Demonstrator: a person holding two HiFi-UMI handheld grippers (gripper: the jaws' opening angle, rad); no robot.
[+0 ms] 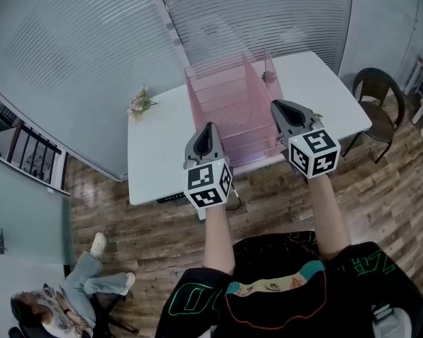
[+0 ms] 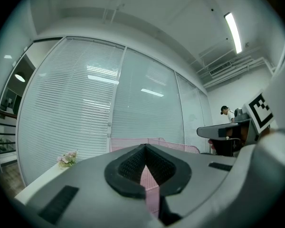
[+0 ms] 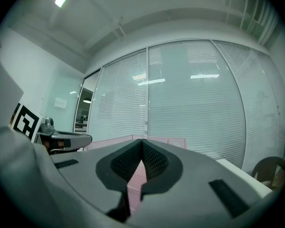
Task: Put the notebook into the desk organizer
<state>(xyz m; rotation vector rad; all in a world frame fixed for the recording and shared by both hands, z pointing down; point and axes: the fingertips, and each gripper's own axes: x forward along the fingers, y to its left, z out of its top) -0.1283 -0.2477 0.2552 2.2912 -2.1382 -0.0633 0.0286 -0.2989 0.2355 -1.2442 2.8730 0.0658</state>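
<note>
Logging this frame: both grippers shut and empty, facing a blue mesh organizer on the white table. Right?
The organizer is pink, as the head view shows. The left gripper and right gripper are shut and empty; the table is white.

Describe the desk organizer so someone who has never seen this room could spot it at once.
Find the white table set against the glass wall with blinds. Near its middle stands the desk organizer, a rack with upright dividers. Its pink wire mesh and its bulk set it apart from the small flower bunch by the table's left edge.
</note>
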